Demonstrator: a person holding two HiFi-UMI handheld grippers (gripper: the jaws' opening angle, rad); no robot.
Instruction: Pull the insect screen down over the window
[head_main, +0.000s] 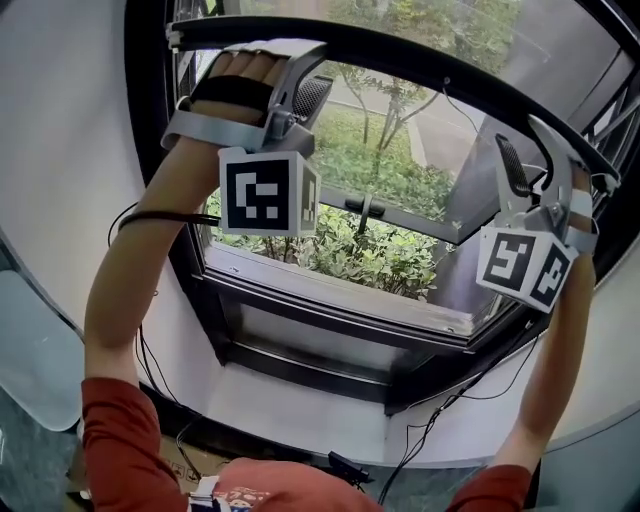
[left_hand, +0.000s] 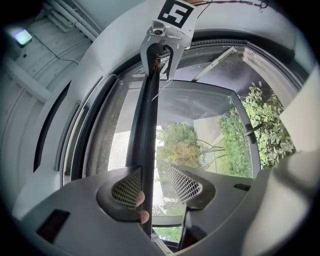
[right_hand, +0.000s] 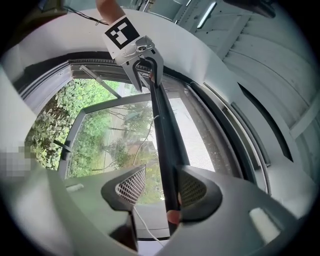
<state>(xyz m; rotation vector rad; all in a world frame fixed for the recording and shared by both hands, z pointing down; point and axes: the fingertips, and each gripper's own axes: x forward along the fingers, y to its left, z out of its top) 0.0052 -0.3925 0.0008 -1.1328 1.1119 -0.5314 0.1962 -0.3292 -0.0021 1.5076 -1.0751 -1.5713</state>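
Observation:
The insect screen's black bottom bar (head_main: 420, 62) arcs across the top of the window opening, with grey mesh (left_hand: 117, 145) behind it. My left gripper (head_main: 300, 78) is at the bar's left end and my right gripper (head_main: 537, 160) at its right end. In the left gripper view the bar (left_hand: 142, 135) runs between the open jaws of the left gripper (left_hand: 156, 182), against the left pad (left_hand: 127, 187); the right pad stands apart. In the right gripper view the bar (right_hand: 165, 135) lies against the right pad (right_hand: 192, 189) of the open right gripper (right_hand: 162, 187). A person's fingertips (left_hand: 141, 200) touch the bar.
Below the bar the window's glass sash (head_main: 400, 215) swings outward over green shrubs (head_main: 370, 250). A black frame and sill (head_main: 330, 325) sit in a white wall, with cables (head_main: 440, 415) hanging under it. Each gripper view shows the other gripper (left_hand: 161, 47) far along the bar.

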